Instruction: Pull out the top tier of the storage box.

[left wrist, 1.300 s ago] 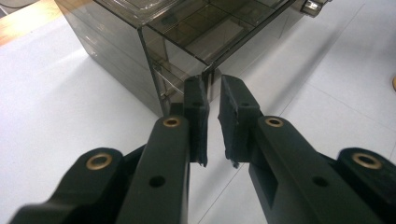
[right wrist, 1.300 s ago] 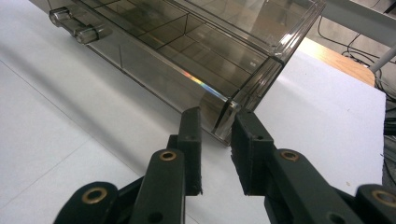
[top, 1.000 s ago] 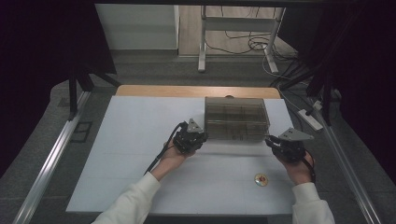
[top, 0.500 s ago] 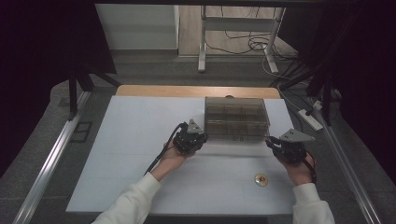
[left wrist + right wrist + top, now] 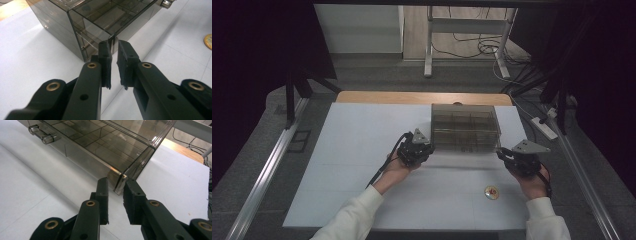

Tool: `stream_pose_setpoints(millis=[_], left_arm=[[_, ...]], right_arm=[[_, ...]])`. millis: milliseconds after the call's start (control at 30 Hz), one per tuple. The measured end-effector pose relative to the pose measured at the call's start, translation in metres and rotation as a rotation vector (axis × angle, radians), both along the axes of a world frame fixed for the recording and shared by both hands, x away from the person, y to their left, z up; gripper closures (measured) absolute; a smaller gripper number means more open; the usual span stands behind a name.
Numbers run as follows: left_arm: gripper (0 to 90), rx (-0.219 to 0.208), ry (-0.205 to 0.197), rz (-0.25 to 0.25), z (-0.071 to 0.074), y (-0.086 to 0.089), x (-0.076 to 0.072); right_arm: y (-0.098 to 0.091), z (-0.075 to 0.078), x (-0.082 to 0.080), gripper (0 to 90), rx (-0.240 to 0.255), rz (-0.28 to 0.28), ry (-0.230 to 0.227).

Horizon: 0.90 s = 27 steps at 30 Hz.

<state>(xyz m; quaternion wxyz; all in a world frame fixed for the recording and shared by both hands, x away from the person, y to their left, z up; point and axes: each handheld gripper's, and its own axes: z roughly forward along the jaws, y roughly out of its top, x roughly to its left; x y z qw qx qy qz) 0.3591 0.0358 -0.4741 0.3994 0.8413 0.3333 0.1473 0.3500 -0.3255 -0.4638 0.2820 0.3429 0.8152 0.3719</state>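
A smoky clear plastic drawer box [image 5: 466, 128] sat near the counter's far edge. Left gripper [image 5: 113, 53] and right gripper [image 5: 115, 187] fingers clamped its front corners; it looked rigid, light, slippery.

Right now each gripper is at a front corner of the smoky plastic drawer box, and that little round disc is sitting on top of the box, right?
Not quite. The left gripper and right gripper are at the drawer box's front corners, but the round disc lies on the white table, nearer the person, beside the right hand. The high view shows it.
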Motion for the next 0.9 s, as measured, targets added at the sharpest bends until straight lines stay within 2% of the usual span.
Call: stream_pose_setpoints(millis=[900], left_arm=[[80.1,0.004,-0.002,-0.01,0.0002,0.0005,-0.0068]], right_arm=[[-0.0015,0.0005,-0.0072,74.4,0.001,0.011,0.0]])
